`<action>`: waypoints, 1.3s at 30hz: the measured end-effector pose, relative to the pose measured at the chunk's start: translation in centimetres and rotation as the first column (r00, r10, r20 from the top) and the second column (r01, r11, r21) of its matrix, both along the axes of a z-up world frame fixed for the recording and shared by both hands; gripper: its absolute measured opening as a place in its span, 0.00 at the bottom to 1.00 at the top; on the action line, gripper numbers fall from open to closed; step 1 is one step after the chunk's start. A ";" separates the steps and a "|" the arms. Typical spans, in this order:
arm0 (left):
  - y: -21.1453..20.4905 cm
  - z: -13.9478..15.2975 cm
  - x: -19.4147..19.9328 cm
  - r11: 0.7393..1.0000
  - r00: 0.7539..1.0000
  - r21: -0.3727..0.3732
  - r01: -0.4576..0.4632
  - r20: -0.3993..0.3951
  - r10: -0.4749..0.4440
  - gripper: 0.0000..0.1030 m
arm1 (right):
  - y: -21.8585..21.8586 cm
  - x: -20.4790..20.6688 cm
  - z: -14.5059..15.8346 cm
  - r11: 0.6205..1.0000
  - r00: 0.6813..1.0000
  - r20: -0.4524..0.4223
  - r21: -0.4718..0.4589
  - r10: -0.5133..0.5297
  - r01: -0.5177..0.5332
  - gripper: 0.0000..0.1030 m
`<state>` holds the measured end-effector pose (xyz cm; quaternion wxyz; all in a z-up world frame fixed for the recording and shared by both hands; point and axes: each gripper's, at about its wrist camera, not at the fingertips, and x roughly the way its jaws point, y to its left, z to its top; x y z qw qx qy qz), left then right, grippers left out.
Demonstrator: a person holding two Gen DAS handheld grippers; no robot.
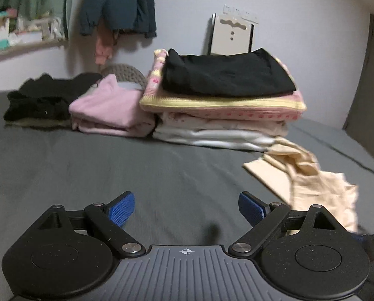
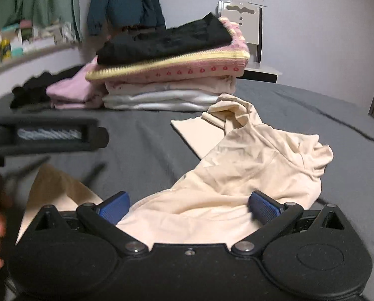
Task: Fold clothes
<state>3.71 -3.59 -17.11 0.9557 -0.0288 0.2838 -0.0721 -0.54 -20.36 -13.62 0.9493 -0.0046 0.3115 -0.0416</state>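
The grey bed (image 2: 299, 105) fills the lower half of both views; toward the upper middle of the frame stands the folded stack (image 2: 171, 75), black on top, then pink-and-yellow knit, then pale and white layers; left of it lie a folded pink garment (image 1: 109, 107) and a dark heap (image 1: 41, 100).

The cream garment (image 2: 237, 165) is the piece not yet folded; in the right wrist view it sprawls from the lower middle of the frame up toward the stack, its far end touching or just short of the white bottom layer; its long axis appears to run from lower left to upper right, with a flat sleeve or panel pointing to the left of centre; which end is the neck I cannot tell.

The right gripper (image 2: 189, 208) has its fingers spread wide with cream cloth bunched between them, not pinched; the left gripper (image 1: 185, 209) is likewise spread, over bare sheet, the garment at the lower right of its view.

Risks, as I judge them: a pinch here would catch several bunched layers and set a crooked fold; dragging the cloth upward could nudge the stack and topple its tilted top; the blur suggests haste.
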 end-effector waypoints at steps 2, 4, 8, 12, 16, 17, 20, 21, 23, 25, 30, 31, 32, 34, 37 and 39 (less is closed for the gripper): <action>-0.7 -1.0 0.7 0.998 1.000 0.058 -0.011 -0.011 0.012 0.88 | 0.2 0.0 0.0 1.000 1.000 -0.003 -0.012 0.000 0.000 1.00; -1.2 -2.0 1.2 0.996 0.999 0.088 -0.011 -0.049 0.015 0.90 | 0.2 -0.1 0.0 1.000 1.000 -0.002 -0.016 -0.001 0.001 1.00; -1.6 -2.4 1.1 0.995 0.999 0.104 -0.010 -0.044 0.015 1.00 | 0.4 -0.2 0.1 1.000 1.000 -0.003 -0.028 -0.002 0.002 1.00; -1.6 -2.5 0.8 0.994 0.999 0.108 -0.014 -0.039 0.019 1.00 | 0.2 0.1 0.0 1.000 1.000 -0.007 -0.019 -0.001 0.001 1.00; -1.7 -2.5 0.8 0.993 0.999 0.115 -0.019 -0.041 0.024 1.00 | 0.3 0.2 0.0 1.000 1.000 -0.009 -0.023 -0.002 0.001 1.00; -1.6 -2.5 0.9 0.994 0.999 0.109 -0.019 -0.043 0.024 1.00 | 0.3 0.2 0.0 1.000 1.000 -0.009 -0.022 -0.002 0.001 1.00; -1.6 -2.5 0.9 0.994 0.999 0.104 -0.019 -0.045 0.023 1.00 | 0.2 0.2 0.0 1.000 1.000 -0.009 -0.022 -0.001 0.001 1.00; -1.6 -2.6 0.9 0.994 0.999 0.105 -0.019 -0.045 0.023 1.00 | 0.2 0.2 0.0 1.000 1.000 -0.009 -0.022 -0.001 0.001 1.00; -1.6 -2.6 0.9 0.994 0.999 0.106 -0.019 -0.045 0.023 1.00 | 0.3 0.2 0.0 1.000 1.000 -0.008 -0.022 -0.002 0.001 1.00; -1.6 -2.6 0.8 0.994 0.999 0.106 -0.018 -0.044 0.023 1.00 | 0.3 0.1 0.0 1.000 1.000 -0.007 -0.022 -0.002 0.001 1.00; -1.6 -2.6 0.8 0.994 0.999 0.106 -0.018 -0.042 0.023 1.00 | 0.3 0.1 -0.1 1.000 1.000 -0.004 -0.022 -0.001 0.001 1.00; -1.6 -2.6 0.8 0.994 0.999 0.106 -0.019 -0.042 0.023 1.00 | 0.3 0.1 -0.1 1.000 1.000 -0.004 -0.022 -0.001 0.001 1.00; -1.6 -2.6 0.8 0.994 0.999 0.106 -0.019 -0.042 0.023 1.00 | 0.3 0.1 -0.1 1.000 1.000 -0.003 -0.022 -0.001 0.001 1.00; -1.6 -2.6 0.9 0.994 0.999 0.105 -0.019 -0.041 0.023 1.00 | 0.3 0.1 -0.1 1.000 1.000 -0.002 -0.021 -0.001 0.001 1.00; -1.7 -2.7 0.9 0.994 0.999 0.106 -0.019 -0.042 0.024 1.00 | 0.2 0.1 -0.1 1.000 1.000 0.000 -0.021 0.000 0.000 1.00; -1.7 -2.7 0.9 0.994 0.999 0.105 -0.019 -0.042 0.024 1.00 | 0.2 0.1 -0.1 1.000 1.000 0.001 -0.020 0.000 0.000 1.00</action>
